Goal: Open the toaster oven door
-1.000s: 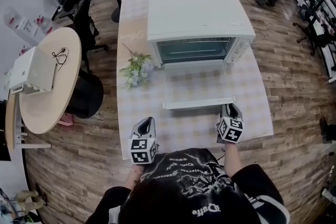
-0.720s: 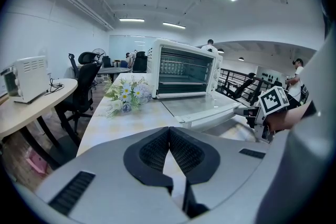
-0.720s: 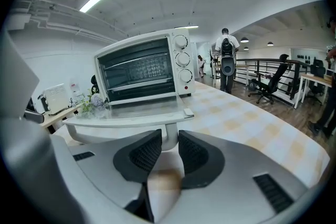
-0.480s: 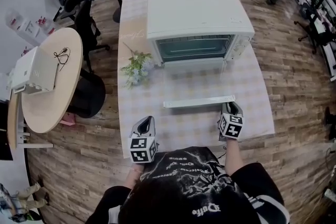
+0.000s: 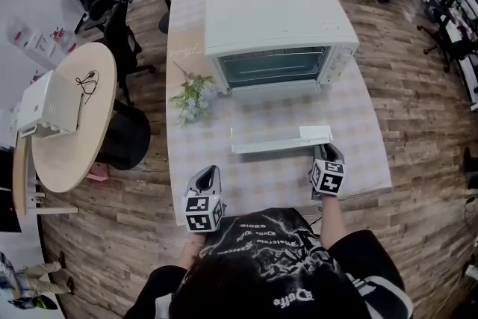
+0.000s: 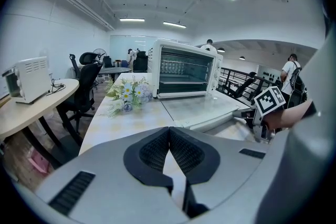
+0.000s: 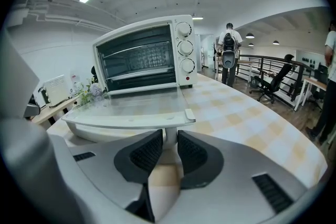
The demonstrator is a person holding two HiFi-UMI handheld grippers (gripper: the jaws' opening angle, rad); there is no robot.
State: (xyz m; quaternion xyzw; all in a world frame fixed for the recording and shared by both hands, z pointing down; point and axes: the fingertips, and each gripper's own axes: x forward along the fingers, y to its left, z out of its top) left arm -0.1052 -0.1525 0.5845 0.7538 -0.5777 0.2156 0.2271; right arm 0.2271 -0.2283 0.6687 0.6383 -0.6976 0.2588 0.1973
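The white toaster oven (image 5: 276, 19) stands at the back of the checked table (image 5: 351, 123), its glass door (image 5: 276, 112) lying flat open toward me. My right gripper (image 5: 326, 152) is at the right end of the door handle (image 5: 280, 146). In the right gripper view the handle's white post (image 7: 169, 134) stands between the pad tips, touching both, while the jaws close on it. My left gripper (image 5: 209, 174) hovers at the near left table edge, apart from the door, with its pads (image 6: 157, 147) together on nothing.
A small bunch of flowers (image 5: 193, 97) lies left of the oven. A round wooden table (image 5: 71, 138) with a white appliance (image 5: 48, 104) stands to the left, with office chairs (image 5: 123, 33) behind it. A person (image 7: 229, 57) stands far off to the right.
The door stays flat open and the right gripper stays at the handle's right end. The left gripper has not moved.
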